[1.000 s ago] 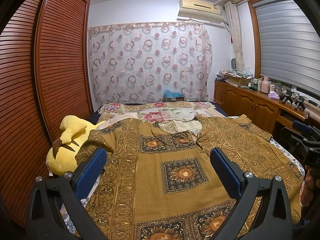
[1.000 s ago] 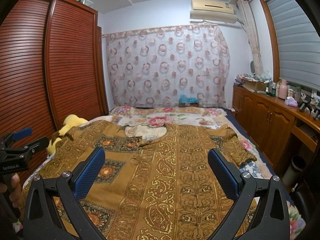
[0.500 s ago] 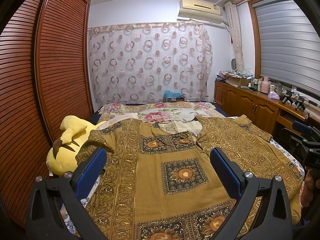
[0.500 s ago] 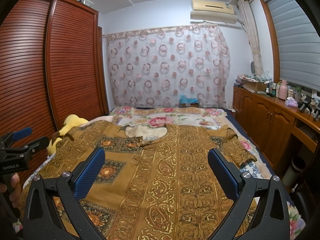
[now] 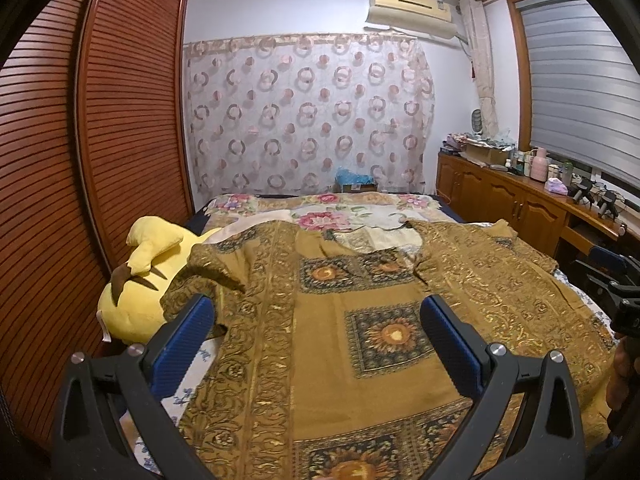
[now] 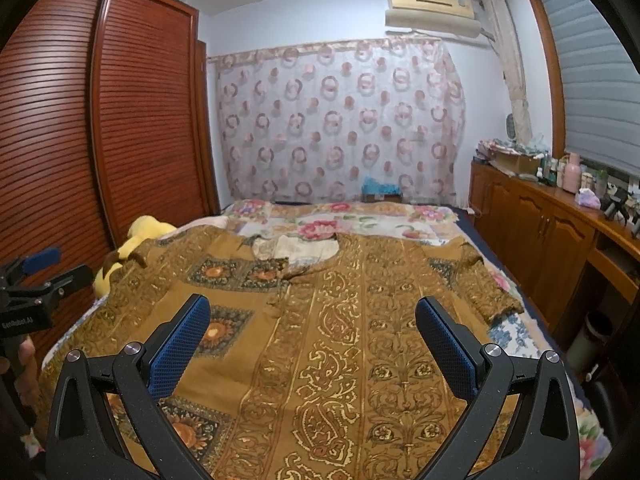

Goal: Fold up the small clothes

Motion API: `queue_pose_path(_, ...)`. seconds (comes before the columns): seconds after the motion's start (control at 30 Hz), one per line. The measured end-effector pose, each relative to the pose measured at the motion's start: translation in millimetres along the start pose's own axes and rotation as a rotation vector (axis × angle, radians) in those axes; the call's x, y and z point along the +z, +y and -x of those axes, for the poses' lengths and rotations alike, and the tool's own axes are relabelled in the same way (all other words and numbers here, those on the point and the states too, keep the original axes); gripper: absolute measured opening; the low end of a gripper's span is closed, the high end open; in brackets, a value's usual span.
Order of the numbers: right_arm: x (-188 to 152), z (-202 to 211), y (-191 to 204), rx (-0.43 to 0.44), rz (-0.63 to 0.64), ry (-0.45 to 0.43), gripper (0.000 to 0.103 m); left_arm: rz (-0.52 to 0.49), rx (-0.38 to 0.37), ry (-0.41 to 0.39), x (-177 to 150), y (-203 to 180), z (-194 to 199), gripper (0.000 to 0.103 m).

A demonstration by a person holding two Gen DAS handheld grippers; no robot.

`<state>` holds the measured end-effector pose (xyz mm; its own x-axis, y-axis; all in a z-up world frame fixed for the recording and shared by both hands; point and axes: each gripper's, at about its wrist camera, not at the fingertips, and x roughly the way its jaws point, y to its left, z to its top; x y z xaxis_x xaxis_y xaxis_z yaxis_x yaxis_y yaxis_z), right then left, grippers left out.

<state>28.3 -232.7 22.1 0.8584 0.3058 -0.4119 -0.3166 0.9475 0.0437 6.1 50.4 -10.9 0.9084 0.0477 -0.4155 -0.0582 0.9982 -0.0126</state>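
A mustard-brown patterned shirt [image 5: 328, 320] lies spread flat across the near part of the bed [image 5: 320, 204], front up, its neckline toward the far end and its 2 short sleeves reaching toward the bed's left and right edges. The left sleeve rests against a yellow plush toy [image 5: 148, 276] at the bed's left edge, beside the slatted wooden wardrobe [image 5: 80, 160]. The left gripper [image 5: 316, 316] hovers above the shirt's left half, jaws wide apart and holding nothing. The right gripper [image 6: 312, 316] hovers above the right half, jaws likewise wide and empty. Whether either blue pad [image 6: 180, 348] brushes the cloth is hard to judge through the fisheye. A floral bedcover [image 6: 340, 220] shows beyond the collar.
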Motion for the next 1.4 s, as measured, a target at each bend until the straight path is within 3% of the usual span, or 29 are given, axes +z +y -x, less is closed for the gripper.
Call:
queue_pose_path(0.6, -4, -56, 25, 0.093, 0.074, 0.095, 0.103, -0.039, 0.081, 0.154, -29, 74, -58, 0.103)
queue_pose_path(0.97, -6, -96, 42, 0.168, 0.104, 0.19, 0.103, 0.013, 0.03, 0.273, -36, 127, -98, 0.102)
queue_pose_path(1.07, -7, -102, 50, 0.191, 0.119, 0.211, 0.103, 0.045, 0.015, 0.308, -36, 141, -110, 0.096)
queue_pose_path(1.23, -8, -112, 65, 0.224, 0.169, 0.24, 0.103, 0.086, -0.017, 0.351, -34, 159, -130, 0.075)
queue_pose_path(1.4, -11, -119, 78, 0.257, 0.195, 0.266, 0.103, 0.119, -0.006, 0.407, -32, 169, -155, 0.067)
